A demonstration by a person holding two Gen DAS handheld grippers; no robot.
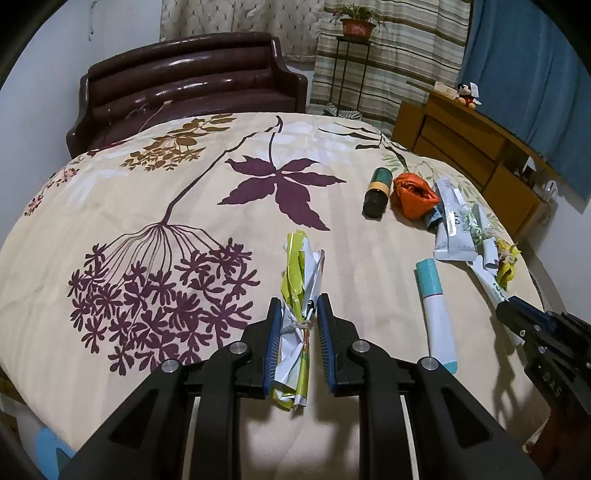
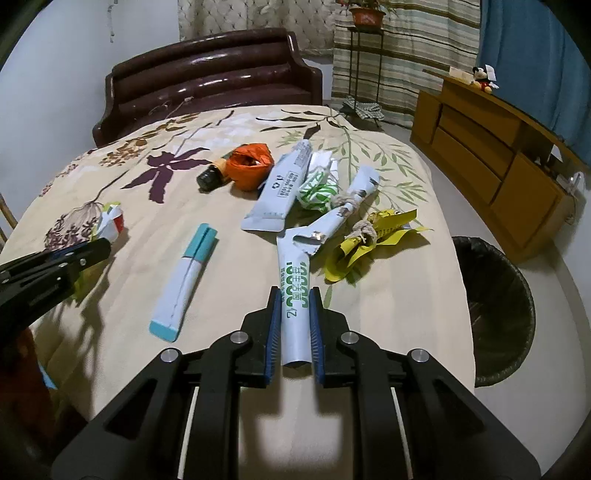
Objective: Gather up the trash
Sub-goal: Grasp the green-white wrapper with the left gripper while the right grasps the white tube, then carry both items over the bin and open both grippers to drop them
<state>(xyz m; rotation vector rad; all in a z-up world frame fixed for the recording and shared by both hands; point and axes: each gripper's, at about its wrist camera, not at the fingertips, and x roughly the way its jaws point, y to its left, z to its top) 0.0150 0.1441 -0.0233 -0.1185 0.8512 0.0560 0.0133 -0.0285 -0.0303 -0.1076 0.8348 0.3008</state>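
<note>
Grippers: two. The left gripper (image 1: 295, 306), bottom centre of the left view, is clamped on a tied bundle of yellow-green and white wrappers (image 1: 300, 280). The right gripper (image 2: 295, 295), bottom centre of the right view, is closed tight on a white tube with green print (image 2: 295, 291).

Tubes and sachets: four. Besides the gripped one, a white tube with teal ends (image 2: 184, 284) lies left of centre in the right view; a pale grey pouch (image 2: 280, 192) and a string-tied white sachet (image 2: 351, 203) lie above centre.

Tied yellow wrapper: one (image 2: 365, 240), right of centre, just beside the gripped tube's far end.

Green-and-white crumpled wrapper: one (image 2: 317, 192), between the pouch and the tied sachet.

Orange crumpled bag: one (image 2: 249, 166), upper centre, touching a dark bottle (image 2: 212, 177), also one, lying on its side.

Surface: a cream bedspread (image 1: 147, 206) printed with purple and brown flowers and leaves; all the litter rests on it.

Bin: one dark wastebasket (image 2: 495, 310) on the floor, right edge of the right view.

Room: a dark red sofa (image 1: 192, 92) at the top left, a wooden cabinet (image 1: 476, 155) at right with a small plush toy (image 1: 467, 95) on top, a potted plant (image 1: 356, 26) on a metal stand before striped curtains, and a blue curtain (image 1: 532, 81) at the upper right.
</note>
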